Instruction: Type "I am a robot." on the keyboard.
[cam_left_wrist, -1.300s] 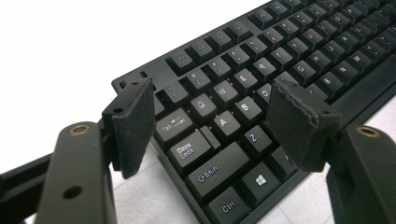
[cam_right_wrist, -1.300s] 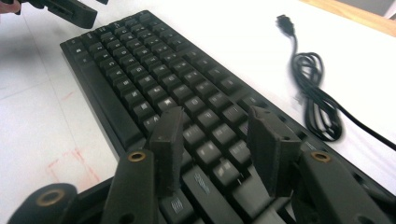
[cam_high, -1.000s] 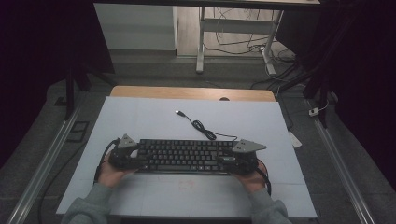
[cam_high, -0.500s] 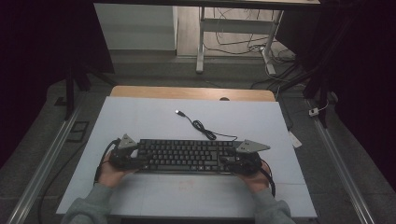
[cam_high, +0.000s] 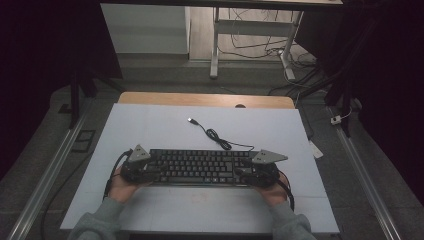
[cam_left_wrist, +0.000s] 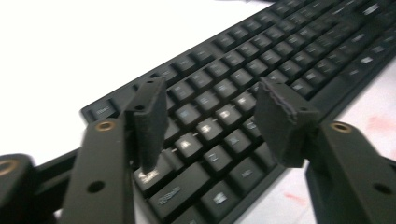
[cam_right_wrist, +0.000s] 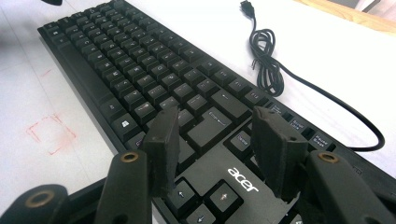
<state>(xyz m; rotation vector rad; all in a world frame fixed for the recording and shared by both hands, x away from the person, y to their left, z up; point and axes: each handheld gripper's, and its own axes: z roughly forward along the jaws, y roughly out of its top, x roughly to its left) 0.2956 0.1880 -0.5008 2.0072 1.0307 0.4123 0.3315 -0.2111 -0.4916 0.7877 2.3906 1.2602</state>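
A white table top (cam_high: 150, 125) is filling the lower centre of the high view, a strip of bare wood (cam_high: 205, 99) showing along its far edge. Grey floor (cam_high: 45, 150) is running down both sides, with metal rails (cam_high: 47, 170) lying on it. A metal table frame (cam_high: 216, 45) is standing at upper centre, loose cables (cam_high: 260, 37) trailing beside it. Both upper corners are sitting in darkness.

In the left gripper view the keyboard (cam_left_wrist: 261, 79) is soft with blur, its key legends unreadable, and its far end runs off the top right edge. In the right gripper view the keyboard's cable (cam_right_wrist: 299, 74) has its plug cut by the top edge. From the high view the keys are too small to tell apart.
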